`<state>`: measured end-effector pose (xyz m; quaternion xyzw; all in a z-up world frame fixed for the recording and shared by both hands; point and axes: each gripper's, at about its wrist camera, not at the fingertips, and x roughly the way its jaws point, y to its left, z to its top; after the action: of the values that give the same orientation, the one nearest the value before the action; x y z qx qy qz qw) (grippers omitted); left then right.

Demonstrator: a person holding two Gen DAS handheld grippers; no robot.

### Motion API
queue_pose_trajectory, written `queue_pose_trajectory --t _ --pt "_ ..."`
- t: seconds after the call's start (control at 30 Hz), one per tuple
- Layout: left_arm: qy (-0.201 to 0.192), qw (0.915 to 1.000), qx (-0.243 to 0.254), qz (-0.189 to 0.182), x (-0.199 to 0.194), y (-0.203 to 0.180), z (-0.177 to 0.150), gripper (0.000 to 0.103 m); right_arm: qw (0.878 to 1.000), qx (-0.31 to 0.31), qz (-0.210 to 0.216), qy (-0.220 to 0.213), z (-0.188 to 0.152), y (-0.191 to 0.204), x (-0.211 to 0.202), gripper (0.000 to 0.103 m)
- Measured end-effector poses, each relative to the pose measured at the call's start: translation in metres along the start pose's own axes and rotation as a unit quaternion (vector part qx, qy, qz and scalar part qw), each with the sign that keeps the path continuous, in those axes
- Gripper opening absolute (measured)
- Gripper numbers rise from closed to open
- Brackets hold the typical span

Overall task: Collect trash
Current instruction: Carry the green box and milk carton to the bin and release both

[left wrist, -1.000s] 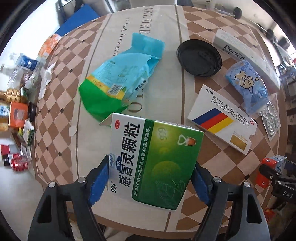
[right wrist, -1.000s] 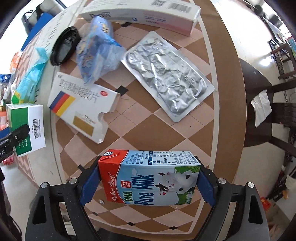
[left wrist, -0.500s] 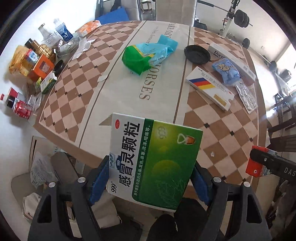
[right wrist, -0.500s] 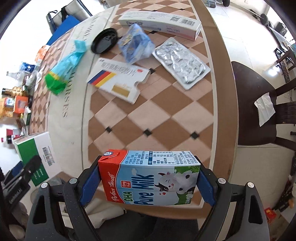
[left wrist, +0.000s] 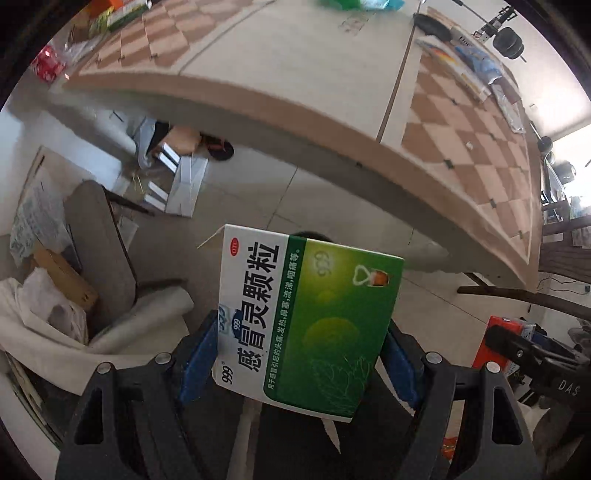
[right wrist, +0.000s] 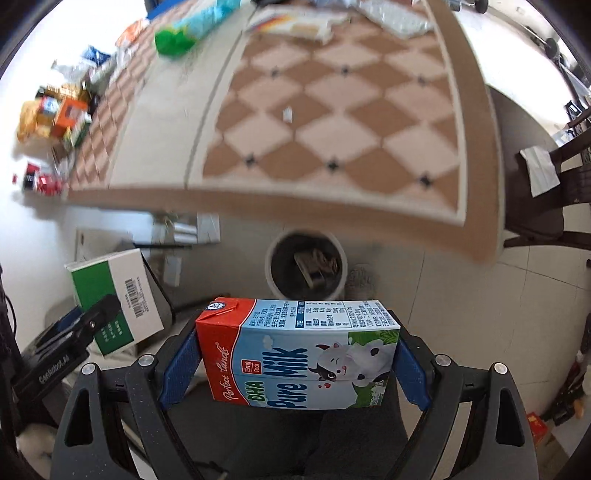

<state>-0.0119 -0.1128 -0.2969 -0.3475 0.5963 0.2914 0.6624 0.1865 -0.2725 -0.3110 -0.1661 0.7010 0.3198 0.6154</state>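
Observation:
My left gripper (left wrist: 299,354) is shut on a green and white medicine box (left wrist: 306,317), held above the floor in front of the table's near edge. My right gripper (right wrist: 295,358) is shut on a blue and red milk carton (right wrist: 295,354), held just this side of a round white trash bin (right wrist: 306,267) on the floor, which holds some dark scraps. The medicine box also shows in the right wrist view (right wrist: 114,299), left of the bin. The milk carton shows at the right edge of the left wrist view (left wrist: 498,343).
The checkered table (right wrist: 332,122) lies beyond the bin, with a green-blue bag (right wrist: 192,26), flat boxes and foil packs (left wrist: 476,70) at its far side. Snacks and cans (right wrist: 51,118) crowd its left end. A dark chair (right wrist: 546,206) stands right; cardboard and white sheets (left wrist: 55,295) lie left.
Both grippers have pulled back off the table and dropped below its near edge with their loads. The trash bin has come into the right wrist view.

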Motion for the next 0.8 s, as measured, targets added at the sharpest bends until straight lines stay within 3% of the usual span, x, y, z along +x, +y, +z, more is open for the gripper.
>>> queue_pose_trajectory --t 0.27,0.5,0.67,0.77,0.8 --pt "0.082 0.9925 -0.076 -0.050 0.143 0.025 0.005 0.079 0.997 -0.014 -0.038 0.060 -0.027 -0.016 0.137 0.091" --pt "0.119 0.9863 -0.088 -0.073 0.271 0.038 0.026 0.080 0.996 -0.032 -0.052 0.066 -0.006 -0.039 0.267 0.091" --pt "0.137 0.9849 -0.079 -0.071 0.330 0.049 0.031 0.084 0.995 -0.043 -0.055 0.075 0.013 -0.055 0.344 0.092" --pt "0.143 0.9821 -0.092 -0.080 0.344 0.055 0.026 0.102 0.994 -0.049 -0.049 0.083 0.020 -0.059 0.377 0.092" --pt "0.141 0.9821 -0.096 -0.079 0.346 0.057 0.025 0.103 0.993 -0.053 -0.048 0.090 0.023 -0.057 0.387 0.092"
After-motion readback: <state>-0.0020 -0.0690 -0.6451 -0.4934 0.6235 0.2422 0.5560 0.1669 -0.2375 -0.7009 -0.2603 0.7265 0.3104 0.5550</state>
